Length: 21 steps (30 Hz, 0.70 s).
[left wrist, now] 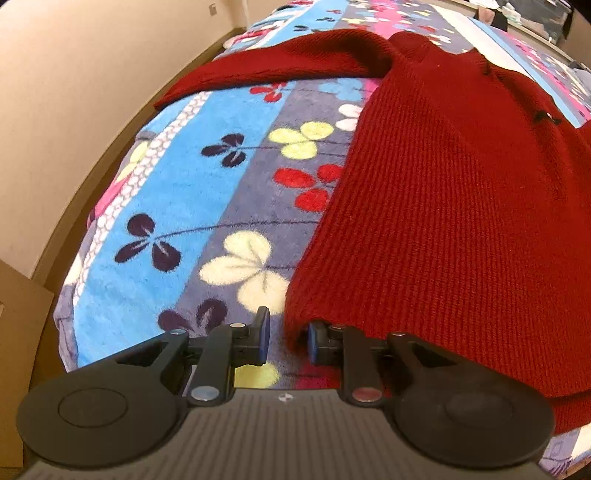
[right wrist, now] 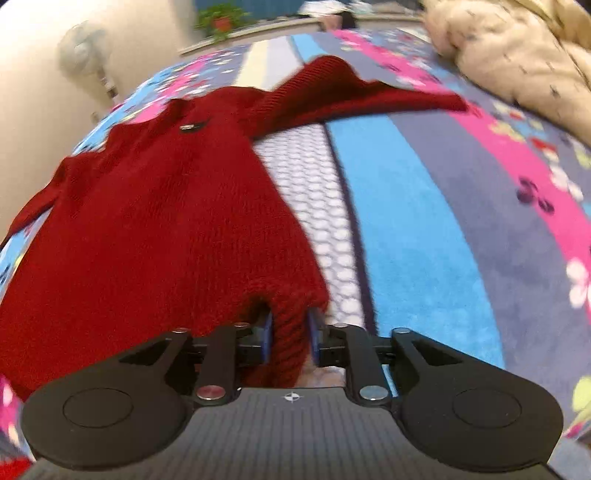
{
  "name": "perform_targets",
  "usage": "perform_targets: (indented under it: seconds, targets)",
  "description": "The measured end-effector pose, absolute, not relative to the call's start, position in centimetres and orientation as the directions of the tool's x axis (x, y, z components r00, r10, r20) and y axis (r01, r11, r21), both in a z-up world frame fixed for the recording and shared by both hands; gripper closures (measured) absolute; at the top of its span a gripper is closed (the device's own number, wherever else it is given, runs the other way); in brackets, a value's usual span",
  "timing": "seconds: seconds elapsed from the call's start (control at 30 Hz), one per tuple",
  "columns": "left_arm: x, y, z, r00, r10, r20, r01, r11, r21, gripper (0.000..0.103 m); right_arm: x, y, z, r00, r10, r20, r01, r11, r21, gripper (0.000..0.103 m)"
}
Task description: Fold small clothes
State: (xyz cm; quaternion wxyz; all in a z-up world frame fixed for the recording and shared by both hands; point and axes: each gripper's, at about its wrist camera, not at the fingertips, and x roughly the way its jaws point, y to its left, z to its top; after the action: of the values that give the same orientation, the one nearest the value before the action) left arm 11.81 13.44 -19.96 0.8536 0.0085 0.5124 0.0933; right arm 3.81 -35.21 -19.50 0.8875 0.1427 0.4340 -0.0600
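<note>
Red knit sweater (left wrist: 443, 206) spread flat on a fleece blanket (left wrist: 192, 184) striped blue, grey and pink with flower prints, one sleeve stretched out to each side; beige wall (left wrist: 74, 74) at left, cream fluffy bedding (right wrist: 517, 55) and a potted plant (right wrist: 221, 18) at the far end. Left gripper (left wrist: 286, 341) low at the hem corner, fingers parted with the knit edge between them, not clamped. Right gripper (right wrist: 290, 338) level at the opposite hem corner, pads pinching a thick roll of red knit.
</note>
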Motion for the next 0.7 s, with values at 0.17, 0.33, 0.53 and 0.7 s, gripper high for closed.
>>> perform_targets:
  seconds: [0.17, 0.33, 0.53, 0.7]
  targets:
    - [11.9, 13.4, -20.7, 0.458, 0.159, -0.875, -0.148, 0.984, 0.102, 0.079, 1.7, -34.4, -21.6, 0.588, -0.024, -0.809, 0.255, 0.954, 0.157, 0.059]
    - [11.6, 12.3, -21.0, 0.481, 0.18, -0.858, -0.125, 0.983, 0.136, 0.079, 0.9, -32.3, -22.2, 0.633, -0.054, -0.772, 0.197, 0.976, 0.093, 0.076]
    - [9.7, 11.6, -18.2, 0.533, 0.183, -0.826, -0.083, 0.983, 0.165, 0.094, 0.6, -30.2, -18.6, 0.718, -0.152, -0.679, 0.055, 0.985, -0.163, 0.096]
    - [6.5, 12.7, -12.6, 0.599, 0.105, -0.794, -0.06, 0.994, 0.086, 0.095, -2.3, -32.0, -8.8, 0.819, -0.189, -0.541, -0.03, 0.929, -0.369, 0.102]
